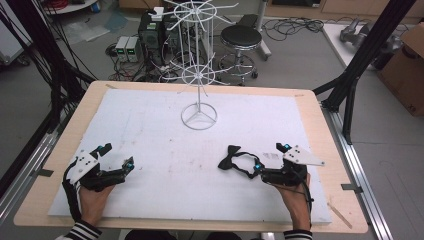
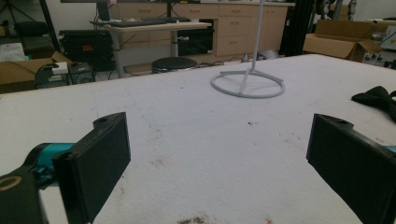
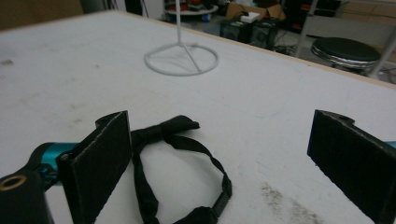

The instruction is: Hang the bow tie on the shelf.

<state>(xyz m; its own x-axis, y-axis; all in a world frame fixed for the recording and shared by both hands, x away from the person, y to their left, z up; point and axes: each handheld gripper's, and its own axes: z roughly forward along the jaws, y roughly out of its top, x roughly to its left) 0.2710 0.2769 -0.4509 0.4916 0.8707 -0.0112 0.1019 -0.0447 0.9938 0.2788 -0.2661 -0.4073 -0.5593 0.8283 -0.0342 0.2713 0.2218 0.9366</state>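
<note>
A black bow tie (image 1: 231,155) with a looped strap lies flat on the white table mat, right of centre. My right gripper (image 1: 271,157) is open at the strap's right end, low over the mat. In the right gripper view the bow tie (image 3: 163,131) and its strap lie between the wide-apart jaws, nearer the left jaw. My left gripper (image 1: 118,156) rests open at the front left with nothing between its jaws. The bow tie's edge (image 2: 376,98) shows at the far right of the left gripper view. A white wire display stand (image 1: 199,75) rises from a ring base at the mat's middle back.
The white mat (image 1: 165,150) covers most of the wooden table. Beyond the table stand a black stool (image 1: 241,37), computer boxes (image 1: 129,47) and floor cables. Black frame posts (image 1: 365,47) rise at the right, with a cardboard box (image 1: 407,65) beyond them.
</note>
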